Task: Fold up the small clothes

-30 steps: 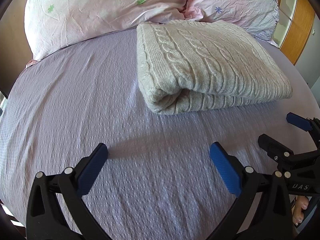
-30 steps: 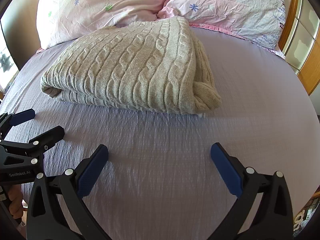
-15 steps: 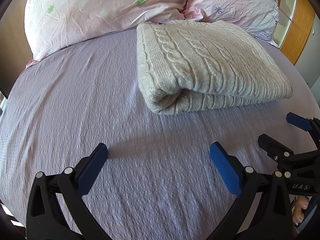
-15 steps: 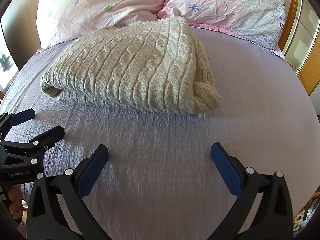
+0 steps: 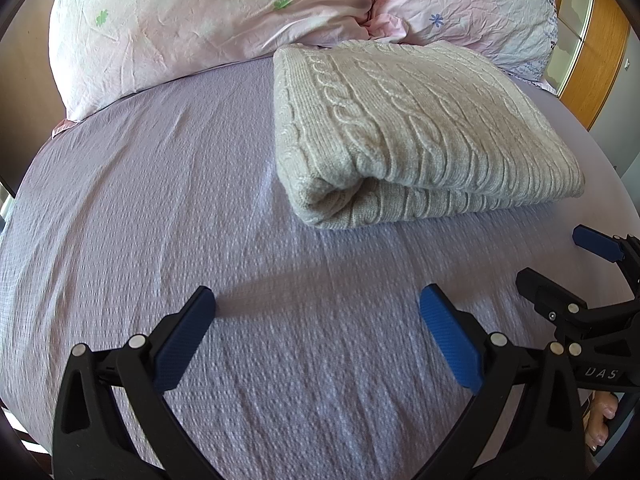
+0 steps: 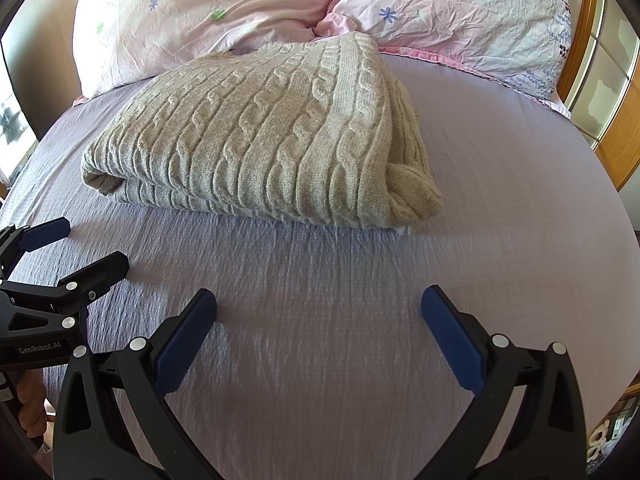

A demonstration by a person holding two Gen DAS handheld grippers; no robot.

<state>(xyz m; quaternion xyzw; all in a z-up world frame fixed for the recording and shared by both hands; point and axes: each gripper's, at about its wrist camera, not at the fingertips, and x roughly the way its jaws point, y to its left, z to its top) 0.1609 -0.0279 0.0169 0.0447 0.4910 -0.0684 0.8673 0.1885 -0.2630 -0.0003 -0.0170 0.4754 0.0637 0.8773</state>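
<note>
Lavender bedsheet point(image 5: 160, 200) unchanged this past second: folded beige cable-knit sweater point(image 5: 408, 128) lies at twelve o'clock, left gripper point(image 5: 316, 336) and right gripper point(image 6: 318, 336) hovering spread wide, empty; folding looks finished.

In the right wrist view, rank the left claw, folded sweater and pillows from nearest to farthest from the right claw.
1. Left claw, lower left, beside it.
2. Folded sweater, ahead, mid-bed.
3. Pillows, behind the sweater at the bed's head.

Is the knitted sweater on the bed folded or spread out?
Folded. The sweater lies as a compact rectangle with stacked layers showing at its near edge, on the bed sheet. Neither gripper touches it.
</note>
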